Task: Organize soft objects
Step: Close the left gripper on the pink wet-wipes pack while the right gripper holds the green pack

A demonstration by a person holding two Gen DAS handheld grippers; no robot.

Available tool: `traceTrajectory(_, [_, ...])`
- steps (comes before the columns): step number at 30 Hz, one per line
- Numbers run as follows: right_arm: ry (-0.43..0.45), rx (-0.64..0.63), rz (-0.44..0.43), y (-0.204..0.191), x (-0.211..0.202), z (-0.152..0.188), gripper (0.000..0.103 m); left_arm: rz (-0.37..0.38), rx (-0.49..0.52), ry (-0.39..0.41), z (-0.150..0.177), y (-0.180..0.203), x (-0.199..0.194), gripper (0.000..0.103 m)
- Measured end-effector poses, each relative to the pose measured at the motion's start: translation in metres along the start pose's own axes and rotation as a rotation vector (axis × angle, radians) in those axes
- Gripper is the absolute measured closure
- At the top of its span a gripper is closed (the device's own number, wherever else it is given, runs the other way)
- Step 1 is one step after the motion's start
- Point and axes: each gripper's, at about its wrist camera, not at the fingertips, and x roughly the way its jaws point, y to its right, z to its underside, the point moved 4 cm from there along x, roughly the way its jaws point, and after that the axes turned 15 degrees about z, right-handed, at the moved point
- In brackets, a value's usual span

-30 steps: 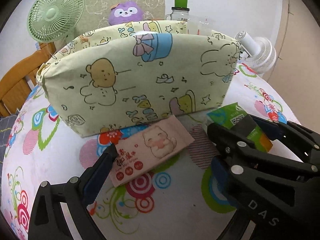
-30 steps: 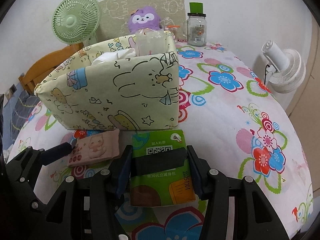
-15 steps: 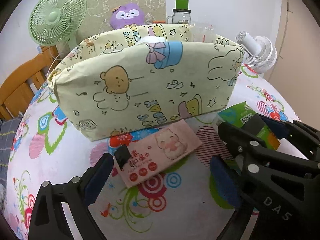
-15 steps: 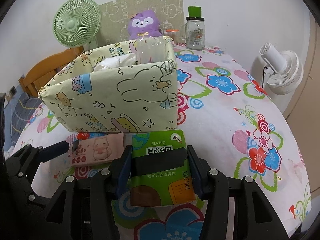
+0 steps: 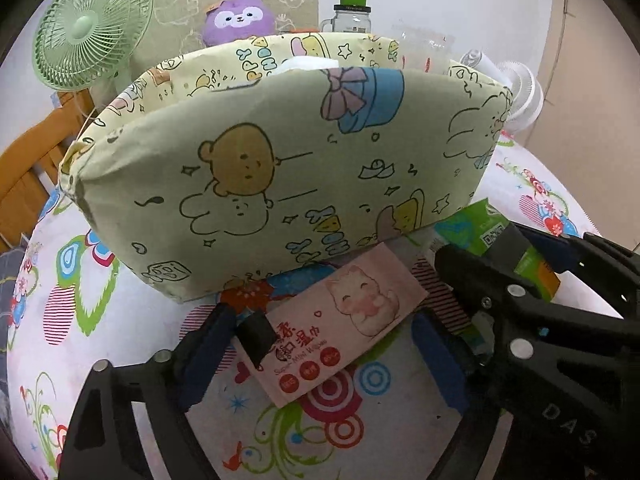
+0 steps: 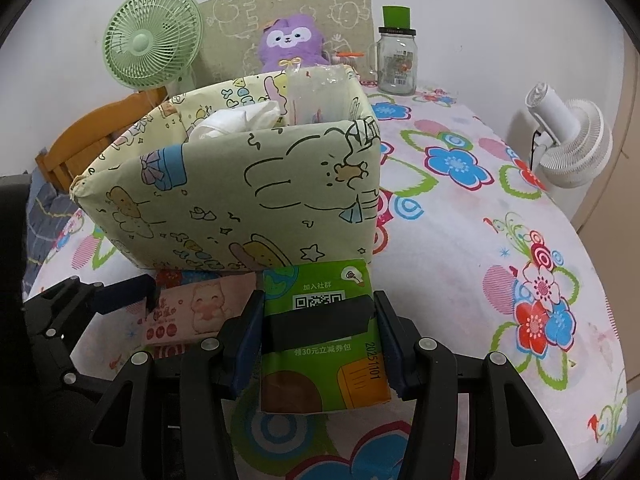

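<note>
Scene: a fabric storage box [image 6: 256, 184] printed with cartoon animals stands on a bench [image 6: 460, 248] under a flowered cloth, toward its left edge, two packs lying just in front of it
Already stowed: white tissue [image 6: 236, 120] and a clear plastic packet [image 6: 316, 92] show above the box rim, so part of the sorting looks done
Right claw [image 6: 320, 328]: closed on the green tissue pack [image 6: 320, 360], pads pressed to both long sides; the pack is flat on the cloth, its far end touching the box base
Left claw [image 5: 320, 344]: partly open, jaws just been closing, straddling the pink wipes pack [image 5: 340, 320]; the left pad is at the pack's end, the right pad apart from it, so no grip yet
Left to do: by the look of it, both packs have yet to go into the box
Untouched: a purple plush toy [image 6: 290, 42] by the wall at the bench's far edge
</note>
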Motion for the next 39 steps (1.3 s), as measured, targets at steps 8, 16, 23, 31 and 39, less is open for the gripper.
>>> traceTrajectory(8, [0.001, -0.021, 0.015, -0.002, 0.003, 0.001, 0.048, 0.020, 0.031, 0.025, 0.009, 0.015, -0.008, 0.038])
traceTrajectory(16, [0.009, -0.027, 0.033, 0.001, 0.002, 0.003, 0.048, -0.005, 0.002, 0.037, 0.013, 0.023, -0.009, 0.048])
traceTrajectory(23, [0.016, -0.036, 0.023, -0.001, 0.000, 0.005, 0.048, -0.003, -0.025, 0.030, 0.018, 0.030, -0.016, 0.054])
traceTrajectory(31, [0.013, -0.030, 0.012, 0.001, 0.000, 0.006, 0.048, -0.003, -0.017, 0.026, 0.023, 0.037, -0.020, 0.050])
traceTrajectory(39, [0.012, -0.020, 0.014, 0.006, 0.000, 0.005, 0.048, -0.019, 0.000, 0.037, 0.011, 0.030, -0.013, 0.037])
